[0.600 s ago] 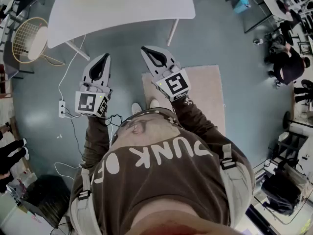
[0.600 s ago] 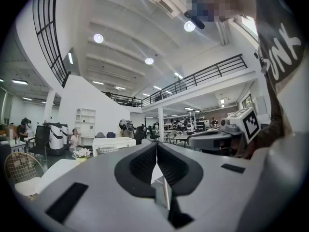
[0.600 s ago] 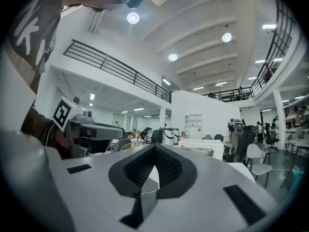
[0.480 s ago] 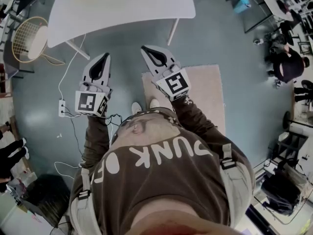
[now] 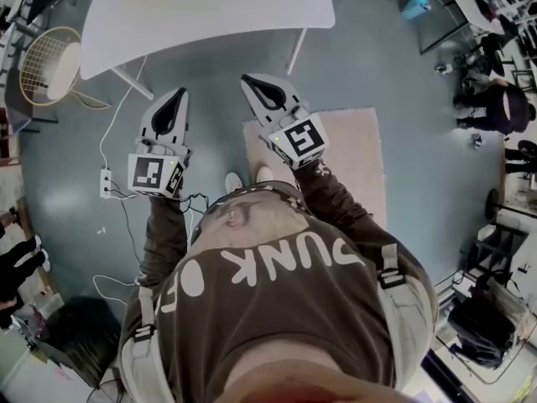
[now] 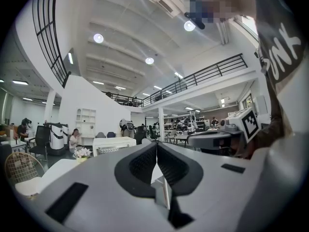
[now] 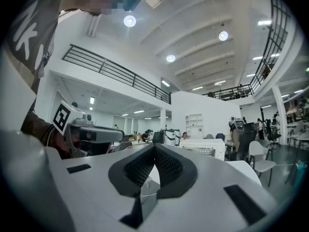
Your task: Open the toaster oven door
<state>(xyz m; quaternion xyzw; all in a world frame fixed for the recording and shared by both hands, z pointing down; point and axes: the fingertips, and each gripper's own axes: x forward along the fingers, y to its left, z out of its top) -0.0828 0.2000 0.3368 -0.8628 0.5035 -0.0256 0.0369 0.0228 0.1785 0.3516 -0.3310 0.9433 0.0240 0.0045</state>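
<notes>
A white worktop (image 5: 210, 15) on the blue-grey floor (image 5: 403, 91) bears a white toaster oven (image 7: 203, 148) and some flowers (image 6: 81, 153). A beige rug (image 5: 357, 158) and a power strip (image 5: 106, 185) lie on the floor.

Pretty bright and even all round, with only soft shadows on the floor (image 5: 403, 91) in the head view. Nearly blows out the white counter (image 5: 210, 11). Heavy fisheye bend everywhere, plus black rounded corners in both gripper views. Lit from round ceiling lamps (image 6: 98, 38), each with a small halo of glare. Left tool (image 6: 157, 143) and right tool (image 7: 154, 145) soft and out of focus up close, sharper further back. Reddish smear (image 5: 285, 390) along the head view's bottom edge.
</notes>
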